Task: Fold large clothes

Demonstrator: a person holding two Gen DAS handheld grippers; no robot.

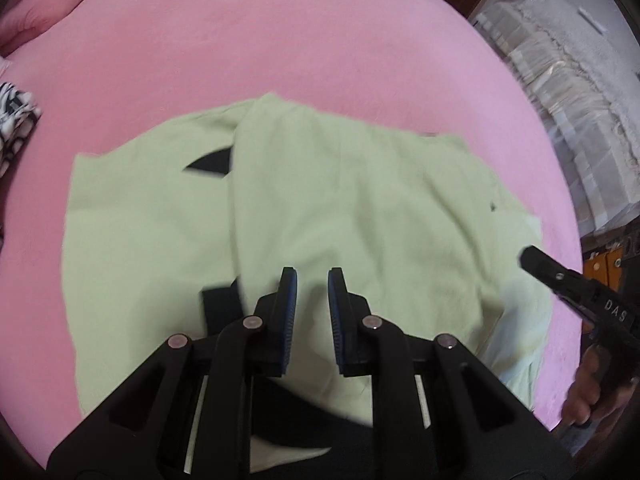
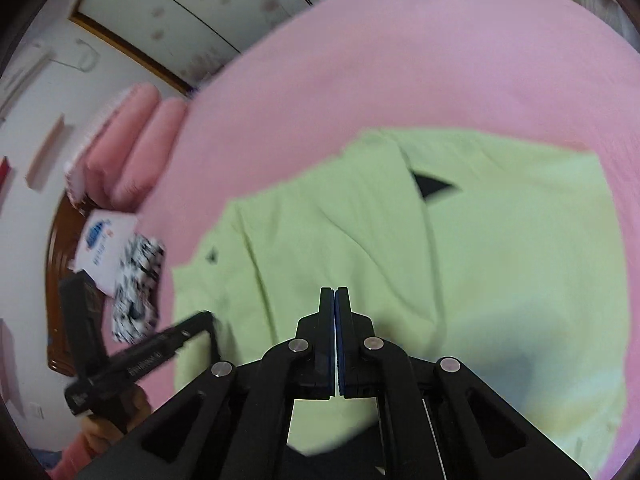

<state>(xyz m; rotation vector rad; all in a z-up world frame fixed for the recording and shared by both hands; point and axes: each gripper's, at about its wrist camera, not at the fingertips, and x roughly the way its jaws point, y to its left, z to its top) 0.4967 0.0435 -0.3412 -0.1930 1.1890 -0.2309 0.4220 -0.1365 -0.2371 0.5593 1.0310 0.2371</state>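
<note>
I see the pale green garment point(image 1: 320, 208) spread on the pink bed point(image 1: 240, 48), one side already lapped over. My left gripper point(image 1: 312, 280) hovers above it, jaws apart and empty; my right gripper point(image 2: 334, 300) is pressed together on nothing, probably between grasps.

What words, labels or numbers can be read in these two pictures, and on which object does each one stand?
"DAS": white letters on the body of the right gripper, seen in the left wrist view.
Print on the left gripper, right wrist view: too blurred to read.
Blue logo on the white box: too blurred to read.
Green garment: no text.
</note>
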